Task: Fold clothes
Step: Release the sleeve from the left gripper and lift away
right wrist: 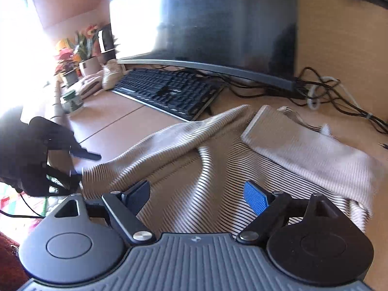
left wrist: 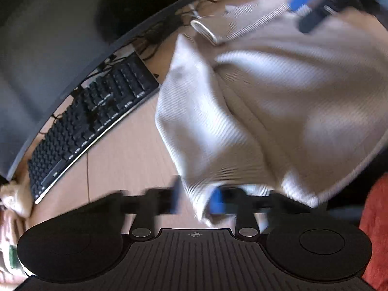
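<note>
A beige ribbed sweater (left wrist: 266, 101) hangs over the wooden desk, lifted and motion-blurred. My left gripper (left wrist: 197, 200) is shut on the sweater's lower edge, cloth bunched between its blue pads. In the right wrist view the sweater (right wrist: 194, 169) lies partly on the desk, one sleeve (right wrist: 169, 138) pulled left toward my left gripper (right wrist: 72, 167). My right gripper (right wrist: 198, 196) is open above the striped cloth and holds nothing. It also shows at the top right of the left wrist view (left wrist: 312, 2).
A black keyboard (right wrist: 167, 89) and a curved monitor (right wrist: 206, 24) stand at the back of the desk (right wrist: 109, 118). Cables (right wrist: 334, 89) lie at the back right. Potted plants (right wrist: 80, 60) and a jar (right wrist: 71, 100) sit at the left. A red cloth (left wrist: 375, 230) is near.
</note>
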The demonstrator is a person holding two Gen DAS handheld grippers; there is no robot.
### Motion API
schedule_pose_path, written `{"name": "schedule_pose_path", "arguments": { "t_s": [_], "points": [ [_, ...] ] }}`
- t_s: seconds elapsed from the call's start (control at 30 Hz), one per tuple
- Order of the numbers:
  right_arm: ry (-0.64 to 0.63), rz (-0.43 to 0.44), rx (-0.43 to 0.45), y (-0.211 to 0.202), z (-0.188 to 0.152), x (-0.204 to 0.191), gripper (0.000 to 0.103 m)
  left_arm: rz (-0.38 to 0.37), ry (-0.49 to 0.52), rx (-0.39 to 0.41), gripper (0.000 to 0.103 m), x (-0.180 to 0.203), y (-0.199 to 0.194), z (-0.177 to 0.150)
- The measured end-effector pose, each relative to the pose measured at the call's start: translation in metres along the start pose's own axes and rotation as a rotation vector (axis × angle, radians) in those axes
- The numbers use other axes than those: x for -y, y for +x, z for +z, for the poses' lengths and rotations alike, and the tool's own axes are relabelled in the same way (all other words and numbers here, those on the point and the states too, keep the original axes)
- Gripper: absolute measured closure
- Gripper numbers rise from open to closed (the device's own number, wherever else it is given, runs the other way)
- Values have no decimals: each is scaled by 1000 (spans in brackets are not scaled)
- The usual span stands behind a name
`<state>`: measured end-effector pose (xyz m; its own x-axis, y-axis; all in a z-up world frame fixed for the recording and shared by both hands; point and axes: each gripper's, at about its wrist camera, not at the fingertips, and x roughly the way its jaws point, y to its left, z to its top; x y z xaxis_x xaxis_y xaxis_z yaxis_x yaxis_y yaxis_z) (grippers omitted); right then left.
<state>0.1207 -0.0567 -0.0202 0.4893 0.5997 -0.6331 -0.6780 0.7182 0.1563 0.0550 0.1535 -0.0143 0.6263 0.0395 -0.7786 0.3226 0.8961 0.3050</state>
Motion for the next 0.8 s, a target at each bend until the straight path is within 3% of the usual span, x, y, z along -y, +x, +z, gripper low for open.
{"name": "schedule_pose_path", "arguments": {
  "t_s": [0.07, 0.13, 0.17, 0.2, 0.27, 0.47, 0.57, 0.63, 0.67, 0.7, 0.77, 0.8],
  "points": [
    [26, -28, 23, -9, 0, 4, 18, -34, -97, 10, 94, -12, 0, 12],
    [72, -34, 55, -23, 3, 8, 27, -124, -266, 65, 95, -36, -10, 36],
    [98, -24, 70, -29, 5, 8, 38, -170, -352, 94, 95, -48, -15, 47],
    [124, -1, 81, -34, 9, 8, 43, -209, -391, 132, 95, -53, -20, 58],
    [174, 50, 98, -42, 16, 6, 43, -278, -425, 197, 95, -56, -26, 81],
    [336, 140, 105, -38, 28, 1, 40, -450, -437, 215, 95, -37, -11, 124],
    [345, 46, 73, -20, 25, -1, 40, -503, -420, 219, 95, -24, -2, 128],
    [375, 20, 51, -6, 20, 2, 55, -535, -442, 222, 95, -22, 0, 124],
    [390, 24, 46, 0, 18, 4, 71, -542, -451, 225, 94, -23, 2, 123],
    [399, 23, 41, 5, 17, 6, 80, -548, -460, 227, 92, -25, 3, 121],
    [385, -18, 35, 14, 19, 7, 90, -562, -478, 232, 82, -28, 5, 118],
    [373, -48, 35, 17, 22, 10, 94, -560, -488, 240, 72, -35, 5, 115]
  ]
}}
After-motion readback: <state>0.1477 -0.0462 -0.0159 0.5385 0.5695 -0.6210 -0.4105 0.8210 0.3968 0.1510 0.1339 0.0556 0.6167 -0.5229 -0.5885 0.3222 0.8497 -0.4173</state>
